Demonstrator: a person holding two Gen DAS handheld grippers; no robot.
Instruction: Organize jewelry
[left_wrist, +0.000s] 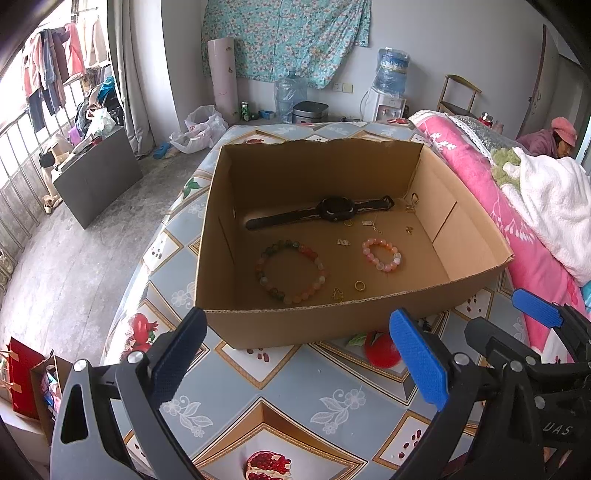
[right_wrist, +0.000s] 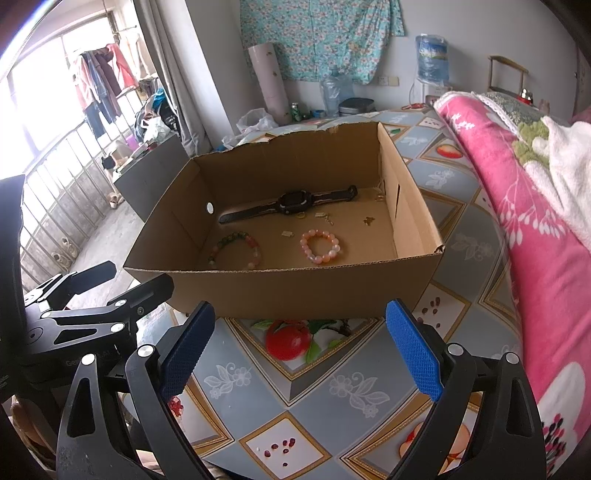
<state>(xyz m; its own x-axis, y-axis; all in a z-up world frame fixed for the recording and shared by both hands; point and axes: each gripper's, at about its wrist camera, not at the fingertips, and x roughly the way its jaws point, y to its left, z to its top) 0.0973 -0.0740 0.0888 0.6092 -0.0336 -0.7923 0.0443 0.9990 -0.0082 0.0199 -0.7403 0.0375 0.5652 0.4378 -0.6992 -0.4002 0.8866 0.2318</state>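
We hold both grippers low over the patterned table (left_wrist: 236, 373), short of the cardboard box (left_wrist: 295, 325), side by side and aimed at it. Left gripper (left_wrist: 299, 354) jaws wide apart, holding nothing; right gripper (right_wrist: 299, 350) likewise spread wide and empty. Jewelry sits on the box floor: black watch (left_wrist: 334, 211) along the far wall, multicolour bead bracelet (left_wrist: 291, 271) near left, pink bead bracelet (left_wrist: 382, 254) to its right, small gold pieces scattered between. The left wrist view alone shows the gold ring (left_wrist: 360, 285) and a gold charm (left_wrist: 338, 294) by the near wall; the right wrist view hides them behind the box's near wall but shows a hole (right_wrist: 210, 207) in the left wall.
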